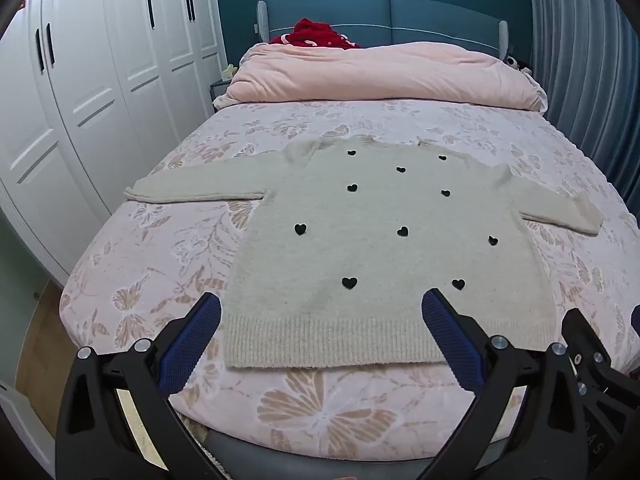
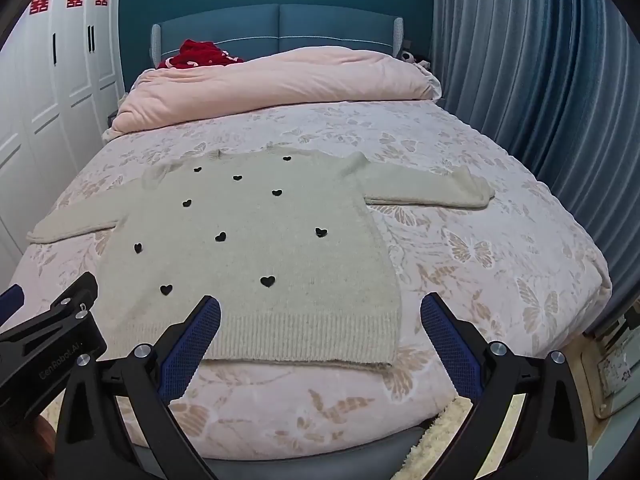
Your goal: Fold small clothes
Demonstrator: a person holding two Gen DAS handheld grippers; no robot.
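**Sweater laid flat on bed, both grippers spread and empty**

Nearest the lenses, the left gripper (image 1: pixel 321 312) and right gripper (image 2: pixel 320 314) are seen with fingers (image 1: pixel 188 344) spread wide, nothing held between them. The pads are blue and finely textured, set in black frames. Both are held above the foot of the bed (image 1: pixel 320 412), clear of the cloth.

The sweater (image 1: pixel 360 248) is spread face up on the bed, ribbed hem nearest, sleeves out to either side. The knit is fuzzy, pale beige, dotted with small black hearts.

The bedcover is pink with a butterfly pattern. A rolled pink duvet (image 1: pixel 384 72) lies across the far end, a red garment (image 1: pixel 316 34) behind it against the blue headboard.

A cream fluffy rug (image 2: pixel 440 432) is recorded in the right view only. The white wardrobe (image 1: pixel 80 112) is largely shown in the left view; the blue curtain (image 2: pixel 520 120) is largely shown in the right.
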